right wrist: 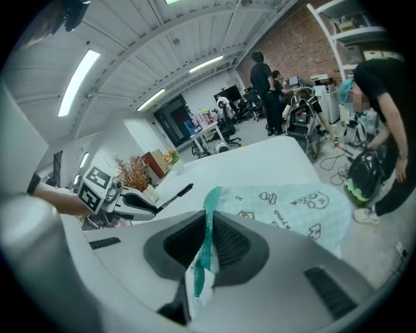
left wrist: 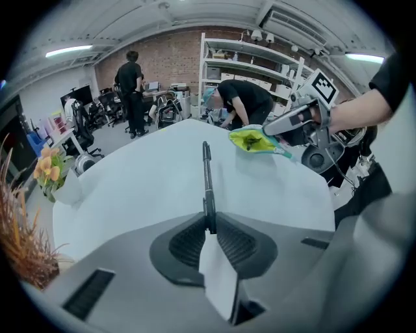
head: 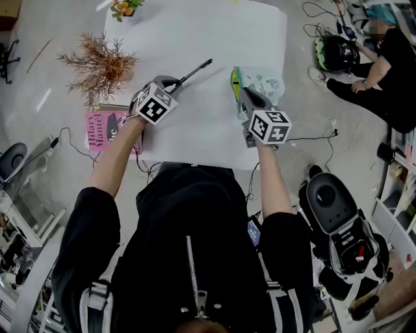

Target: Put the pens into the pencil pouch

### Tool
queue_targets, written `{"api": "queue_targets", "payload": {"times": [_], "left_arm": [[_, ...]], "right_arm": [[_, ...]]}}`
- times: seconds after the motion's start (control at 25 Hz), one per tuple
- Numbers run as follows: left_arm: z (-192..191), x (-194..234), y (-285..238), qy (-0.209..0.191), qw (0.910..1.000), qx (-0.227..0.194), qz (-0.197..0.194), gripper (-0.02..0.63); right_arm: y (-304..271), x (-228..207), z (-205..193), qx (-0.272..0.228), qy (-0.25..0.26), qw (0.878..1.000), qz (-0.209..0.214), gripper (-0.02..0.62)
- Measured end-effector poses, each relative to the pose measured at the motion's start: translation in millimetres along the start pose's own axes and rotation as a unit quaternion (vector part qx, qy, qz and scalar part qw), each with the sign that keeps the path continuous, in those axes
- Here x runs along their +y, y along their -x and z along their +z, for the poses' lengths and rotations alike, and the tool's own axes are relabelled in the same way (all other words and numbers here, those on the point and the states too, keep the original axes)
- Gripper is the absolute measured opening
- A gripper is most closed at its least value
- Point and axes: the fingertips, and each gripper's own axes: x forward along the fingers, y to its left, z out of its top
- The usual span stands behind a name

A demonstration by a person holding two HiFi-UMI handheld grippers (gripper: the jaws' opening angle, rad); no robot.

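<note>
Over the white table [head: 195, 32], the pen [head: 195, 71] points away, slanting right.

The white table [head: 195, 39] is mostly bare. A pale green pouch [head: 265, 84] printed with doodles lies at its right edge. A small pot of flowers [head: 125, 8] stands at the far left corner, and a dried plant [head: 97, 65] stands by the left edge.

A white table [head: 188, 39] fills the middle. Just off its left edge stands a dried brown plant [head: 97, 65], and a pink book [head: 103, 130] lies by its near left corner. Orange flowers [head: 125, 8] sit at its far edge. To its right, a black helmet [head: 336, 52] rests beside a seated person [head: 390, 78].
</note>
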Motion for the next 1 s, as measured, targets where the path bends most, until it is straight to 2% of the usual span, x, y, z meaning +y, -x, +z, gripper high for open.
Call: {"api": "queue_targets", "payload": {"times": [0.36, 0.68, 1.0], "left_arm": [[9, -32, -2, -0.042, 0.9982, 0.011, -0.041, 0.071], [14, -59, -11, -0.114, 0.9897, 0.029, -0.082, 0.071], [27, -80, -24, -0.146, 0.9829, 0.040, -0.105, 0.071]], "right_arm": [[0, -4, 3, 0.002, 0.000, 1.000, 0.001, 0.041], [-6, -3, -9, 0.014, -0.004, 1.000, 0.009, 0.041], [-9, -2, -18, 0.020, -0.005, 1.000, 0.013, 0.041]]}}
